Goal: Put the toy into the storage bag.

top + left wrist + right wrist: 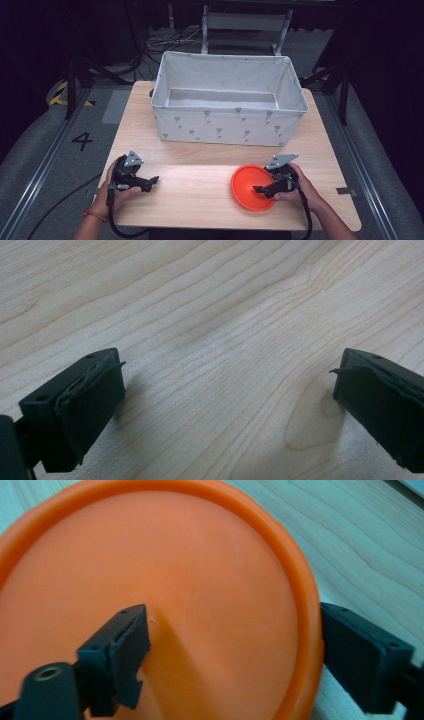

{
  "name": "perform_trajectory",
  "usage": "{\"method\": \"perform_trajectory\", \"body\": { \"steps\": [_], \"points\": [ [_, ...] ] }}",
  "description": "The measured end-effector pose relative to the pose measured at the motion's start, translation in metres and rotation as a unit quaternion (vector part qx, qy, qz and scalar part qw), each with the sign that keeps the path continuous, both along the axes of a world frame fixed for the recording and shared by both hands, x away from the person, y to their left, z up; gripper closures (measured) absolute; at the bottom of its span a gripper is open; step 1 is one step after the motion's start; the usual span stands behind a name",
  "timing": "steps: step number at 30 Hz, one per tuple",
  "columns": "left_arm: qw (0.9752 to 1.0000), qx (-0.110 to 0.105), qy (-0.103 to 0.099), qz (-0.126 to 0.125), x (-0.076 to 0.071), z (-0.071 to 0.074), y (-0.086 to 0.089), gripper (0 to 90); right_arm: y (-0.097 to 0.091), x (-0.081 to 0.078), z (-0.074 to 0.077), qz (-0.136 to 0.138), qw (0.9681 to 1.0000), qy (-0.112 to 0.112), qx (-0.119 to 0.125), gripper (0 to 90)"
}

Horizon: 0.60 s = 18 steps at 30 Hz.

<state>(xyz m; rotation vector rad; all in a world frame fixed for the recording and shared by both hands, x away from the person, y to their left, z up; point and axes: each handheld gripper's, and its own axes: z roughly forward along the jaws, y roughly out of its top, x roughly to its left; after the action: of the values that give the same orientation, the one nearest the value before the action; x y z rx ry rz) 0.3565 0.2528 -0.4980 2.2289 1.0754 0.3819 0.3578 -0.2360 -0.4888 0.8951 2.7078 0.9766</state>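
The table [200,187] under my hands is pale wood with a fine grain, smooth and matt, with a soft sheen in the middle. At near right sits an orange plate [200,595], which looks like smooth plastic with a dull satin finish. My right gripper [235,655] has matt black plastic jaws faced with rough, rubbery pads; my left gripper [227,405] has the same, its pads frayed at the edges. At the far side the bin [227,125] is light grey cloth, matt, printed with small grey marks.
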Motion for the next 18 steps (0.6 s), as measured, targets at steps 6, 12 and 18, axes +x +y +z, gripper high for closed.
{"method": "perform_trajectory", "body": {
  "steps": [6, 12, 18],
  "points": [
    [1.0000, -0.001, 0.002, -0.001, 0.000, 0.000, 0.000, 0.4, -0.007, 0.006, 0.002, -0.033, 0.9991, -0.002, 0.026, 53.9],
    [1.0000, -0.002, 0.002, -0.001, 0.000, 0.000, 0.000, 0.3, -0.013, 0.010, 0.006, -0.033, 0.9980, 0.005, 0.053, 70.9],
    [1.0000, -0.001, 0.003, -0.001, 0.000, 0.000, 0.000, 0.3, -0.018, 0.006, 0.017, -0.022, 0.9976, -0.005, 0.065, 78.1]
  ]
}}
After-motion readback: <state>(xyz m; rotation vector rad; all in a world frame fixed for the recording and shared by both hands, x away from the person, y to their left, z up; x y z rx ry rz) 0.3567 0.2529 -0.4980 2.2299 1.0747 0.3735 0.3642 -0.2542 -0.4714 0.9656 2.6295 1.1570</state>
